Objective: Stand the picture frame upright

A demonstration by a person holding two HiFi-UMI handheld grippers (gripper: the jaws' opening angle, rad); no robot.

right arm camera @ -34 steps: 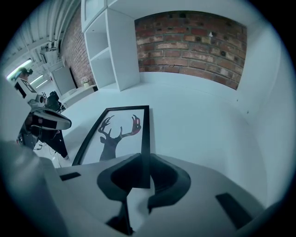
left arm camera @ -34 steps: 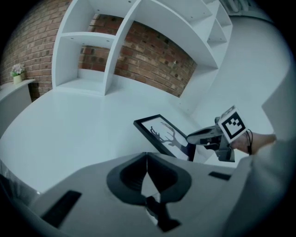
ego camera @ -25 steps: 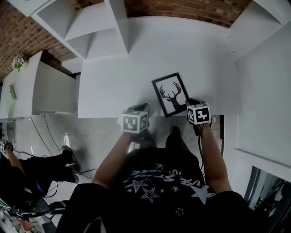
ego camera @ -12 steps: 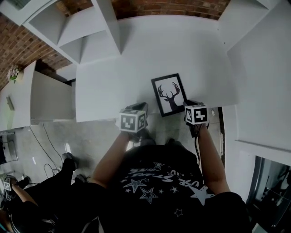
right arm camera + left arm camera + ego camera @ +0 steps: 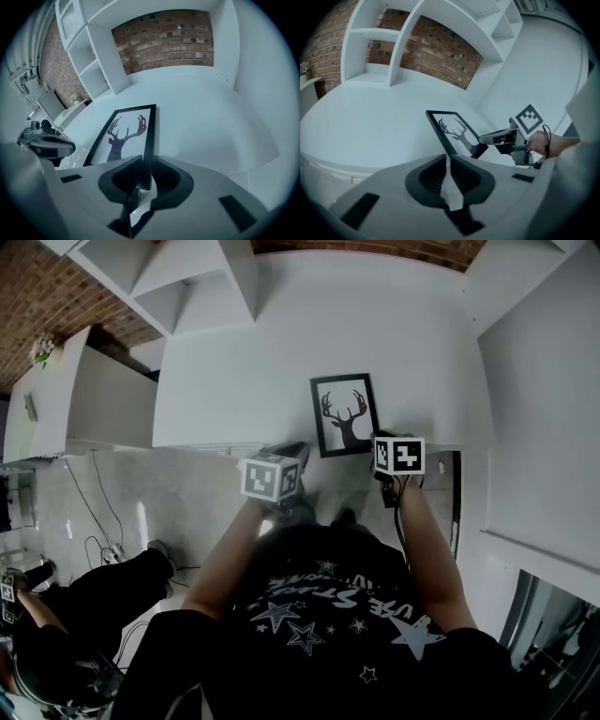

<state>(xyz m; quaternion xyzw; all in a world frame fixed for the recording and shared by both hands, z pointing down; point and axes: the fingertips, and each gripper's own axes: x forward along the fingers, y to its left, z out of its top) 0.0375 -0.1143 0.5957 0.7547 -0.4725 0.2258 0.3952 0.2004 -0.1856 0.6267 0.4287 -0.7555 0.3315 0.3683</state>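
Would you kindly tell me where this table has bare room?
Bare: the table behind the picture frame up to the brick wall, and left of it toward the shelves. Crowded: the front edge, where the right gripper grips the frame beside the shut left gripper.

Right tool (image 5: 380, 441) on picture frame (image 5: 343, 414) corner; left tool (image 5: 292, 448) at desk (image 5: 281, 343) edge.
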